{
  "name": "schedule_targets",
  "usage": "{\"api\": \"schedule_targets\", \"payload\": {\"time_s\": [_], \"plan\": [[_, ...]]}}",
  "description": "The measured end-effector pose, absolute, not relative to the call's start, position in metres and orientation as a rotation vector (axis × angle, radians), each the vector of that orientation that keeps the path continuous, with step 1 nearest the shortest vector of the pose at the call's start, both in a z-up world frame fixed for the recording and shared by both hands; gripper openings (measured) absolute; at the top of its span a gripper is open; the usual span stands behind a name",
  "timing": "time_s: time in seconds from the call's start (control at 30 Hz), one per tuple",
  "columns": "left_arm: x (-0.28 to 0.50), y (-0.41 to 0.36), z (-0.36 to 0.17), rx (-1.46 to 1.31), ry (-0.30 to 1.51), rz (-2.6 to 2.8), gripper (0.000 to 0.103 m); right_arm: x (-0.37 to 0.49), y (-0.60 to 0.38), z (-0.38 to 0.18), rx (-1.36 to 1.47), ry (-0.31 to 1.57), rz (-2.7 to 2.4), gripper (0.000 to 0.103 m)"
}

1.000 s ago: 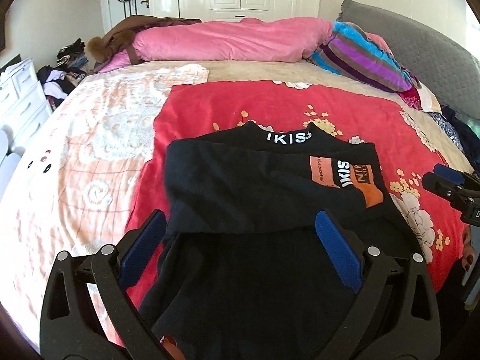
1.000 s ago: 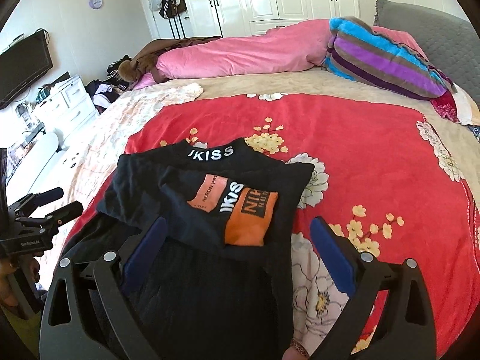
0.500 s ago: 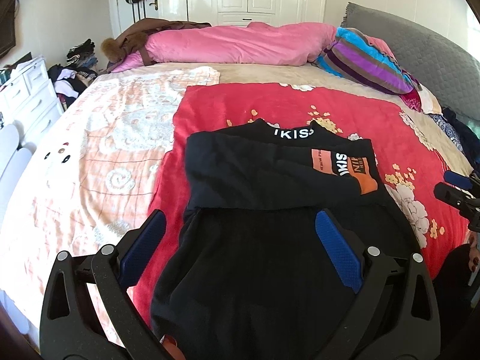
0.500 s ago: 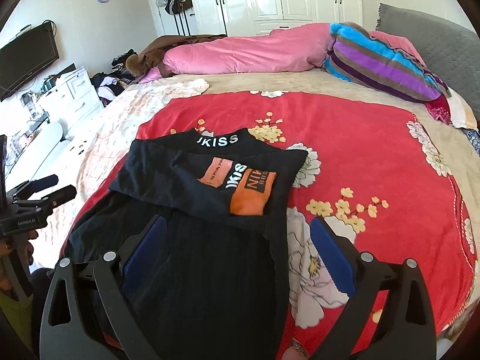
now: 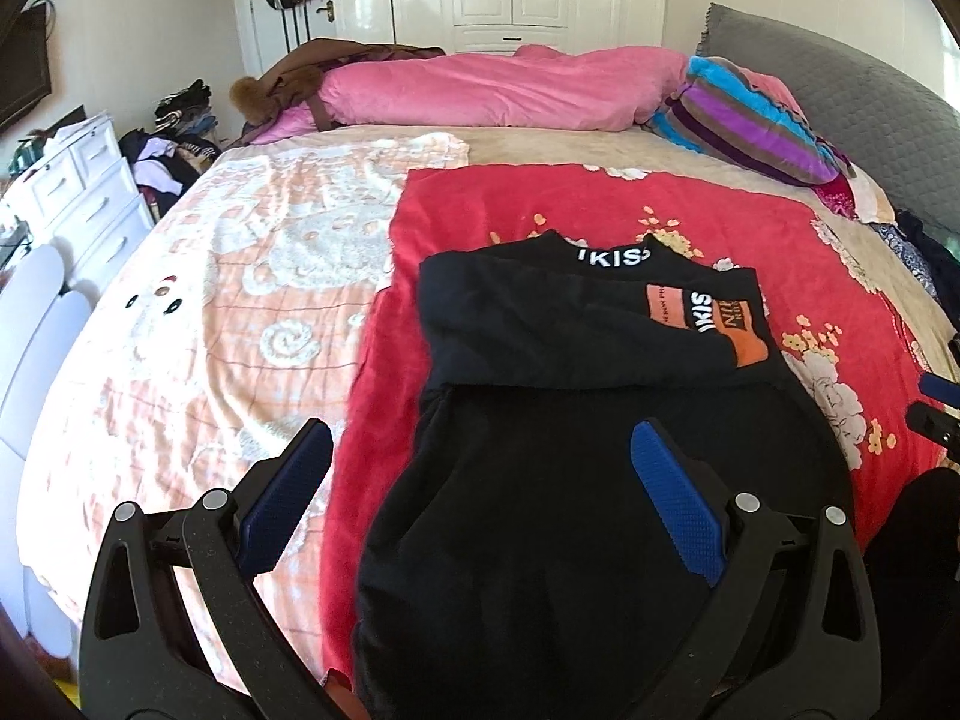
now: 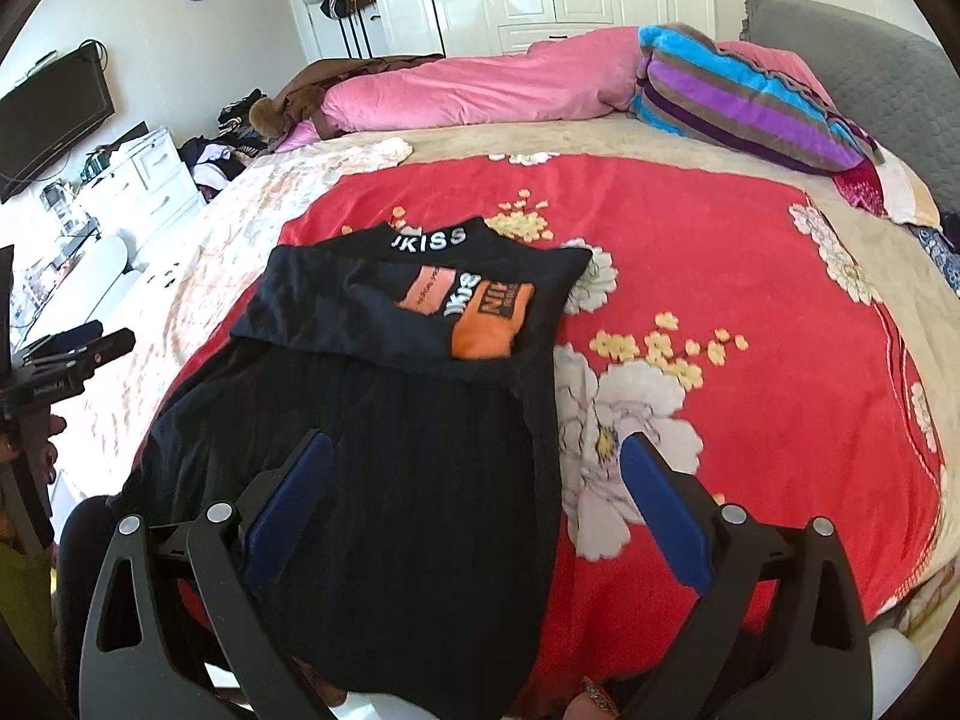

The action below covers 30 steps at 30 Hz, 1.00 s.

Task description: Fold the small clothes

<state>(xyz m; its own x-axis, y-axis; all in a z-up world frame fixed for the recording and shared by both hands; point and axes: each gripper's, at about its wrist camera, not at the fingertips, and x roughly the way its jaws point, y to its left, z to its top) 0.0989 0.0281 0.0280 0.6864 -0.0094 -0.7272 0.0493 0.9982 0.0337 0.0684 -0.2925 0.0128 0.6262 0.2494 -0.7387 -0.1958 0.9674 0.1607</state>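
A black top (image 5: 540,420) (image 6: 390,420) with a white-lettered collar and an orange print lies flat on the red flowered blanket (image 5: 600,210) (image 6: 720,300). Its sleeves are folded across the chest, and its hem hangs over the near bed edge. My left gripper (image 5: 480,456) hovers open above the top's lower left part, holding nothing. My right gripper (image 6: 474,468) hovers open above the top's lower right edge, also holding nothing. Each gripper shows at the edge of the other's view, the right (image 5: 936,414) and the left (image 6: 72,354).
A peach patterned blanket (image 5: 210,300) covers the bed's left half. A pink duvet (image 5: 498,90), a striped pillow (image 5: 750,120) and a grey headboard (image 5: 870,108) lie at the far end. White drawers (image 5: 78,192) and a clothes pile (image 5: 174,150) stand on the left.
Both grippers have pulled back toward the near bed edge and risen, so the top looks smaller and farther off. They stay open. The top has not moved.
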Motion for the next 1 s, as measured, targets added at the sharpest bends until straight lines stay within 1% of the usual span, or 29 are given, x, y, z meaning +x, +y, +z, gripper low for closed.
{"api": "schedule_targets", "payload": {"time_s": [0.43,0.73,1.0], "plan": [[0.073,0.058,0.017,0.058,0.861,0.027,0.094,0.039,-0.294,-0.012,0.123,0.956,0.246,0.096],[0.055,0.088,-0.008,0.012,0.945,0.063,0.094,0.02,-0.287,-0.051,0.149,1.121,0.155,0.096],[0.045,0.093,-0.027,0.002,1.0,0.052,0.094,0.017,-0.28,-0.067,0.064,1.207,0.091,0.096]]}}
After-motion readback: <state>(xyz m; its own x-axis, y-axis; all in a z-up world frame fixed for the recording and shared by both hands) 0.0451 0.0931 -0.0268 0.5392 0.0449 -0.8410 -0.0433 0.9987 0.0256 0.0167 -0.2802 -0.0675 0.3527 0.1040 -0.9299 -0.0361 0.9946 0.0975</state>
